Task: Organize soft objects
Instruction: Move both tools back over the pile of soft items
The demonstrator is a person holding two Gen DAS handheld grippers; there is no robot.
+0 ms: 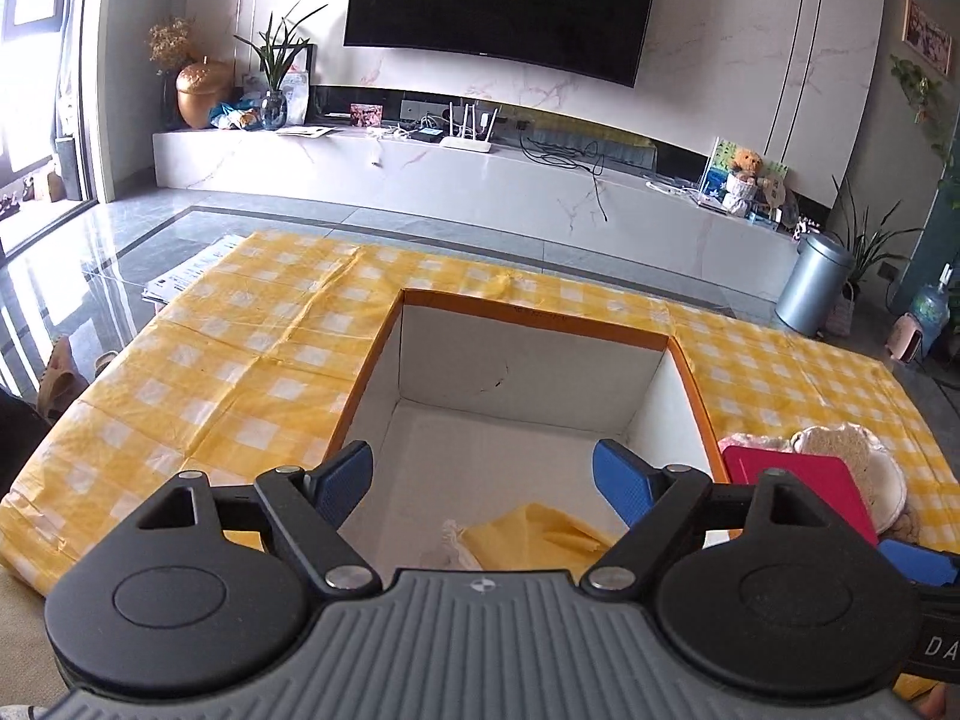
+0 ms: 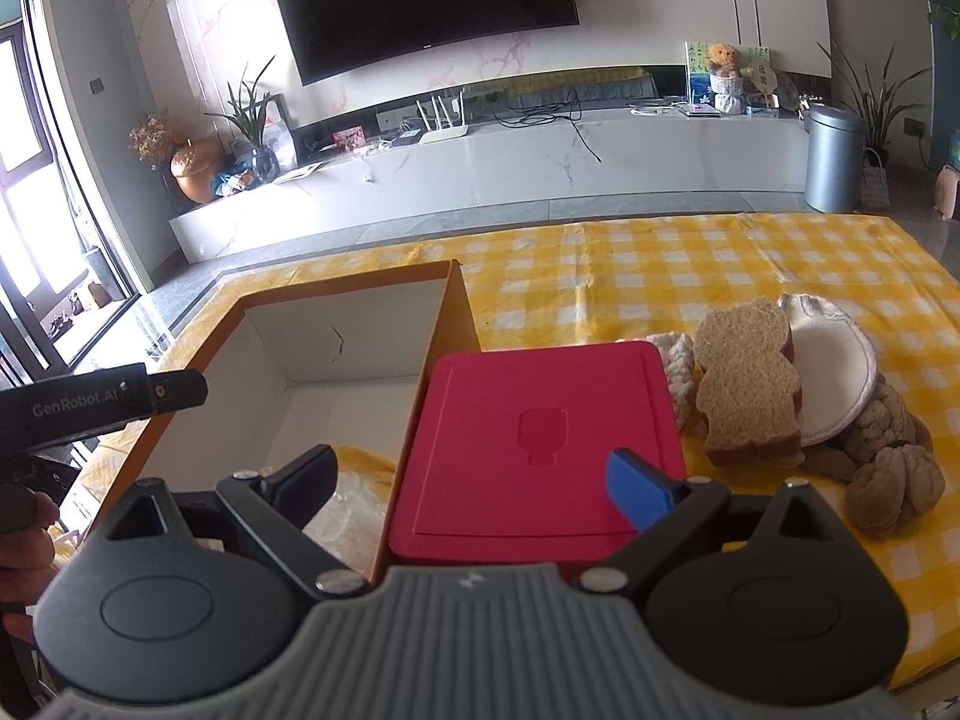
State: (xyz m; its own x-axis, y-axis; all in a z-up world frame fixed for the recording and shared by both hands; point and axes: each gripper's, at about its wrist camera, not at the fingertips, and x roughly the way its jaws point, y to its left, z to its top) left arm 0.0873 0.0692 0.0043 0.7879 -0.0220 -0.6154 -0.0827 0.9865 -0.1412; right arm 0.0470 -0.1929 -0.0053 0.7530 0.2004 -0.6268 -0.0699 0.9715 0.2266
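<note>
My left gripper (image 1: 483,480) hangs open above an orange-rimmed white box (image 1: 534,315), nothing between its blue fingers. A yellow cloth (image 1: 540,534) lies on the box floor below it. My right gripper (image 2: 474,480) is open too, poised over the near edge of a red square pad (image 2: 540,438) that lies just right of the box (image 2: 456,312); its pads do not press on it. Right of the pad sit a bear-shaped loofah sponge (image 2: 750,384), a white round pad (image 2: 834,372), a white knitted piece (image 2: 675,366) and a beige braided rope (image 2: 894,474).
The table wears a yellow checked cloth (image 1: 240,360). The left gripper's black body (image 2: 120,402) and a hand (image 2: 24,534) reach in over the box's left side. Beyond the table stand a TV bench (image 1: 420,174) and a grey bin (image 1: 810,282). Papers (image 1: 186,276) lie at the far left corner.
</note>
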